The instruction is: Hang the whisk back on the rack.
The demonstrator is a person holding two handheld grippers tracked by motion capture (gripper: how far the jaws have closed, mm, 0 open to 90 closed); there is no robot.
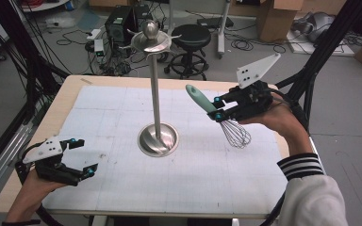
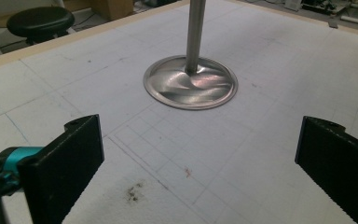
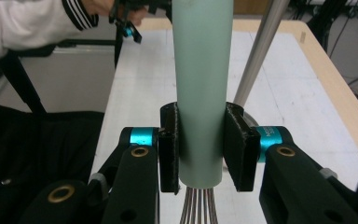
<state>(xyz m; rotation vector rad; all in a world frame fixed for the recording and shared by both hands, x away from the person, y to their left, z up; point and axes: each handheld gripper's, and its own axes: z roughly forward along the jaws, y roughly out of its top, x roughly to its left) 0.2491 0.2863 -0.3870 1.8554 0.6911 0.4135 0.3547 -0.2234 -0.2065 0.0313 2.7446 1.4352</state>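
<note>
The whisk (image 1: 215,112) was in the air right of the stand (image 1: 157,94), your right gripper (image 1: 219,109) clenched low on its green handle (image 3: 200,84), wires hanging down. To hang it well, you needed the handle tip raised toward a top hook (image 1: 173,36), clear of the pole. Your left gripper (image 1: 82,157) sat open near the table's (image 1: 75,89) front-left corner, holding nothing.
</note>
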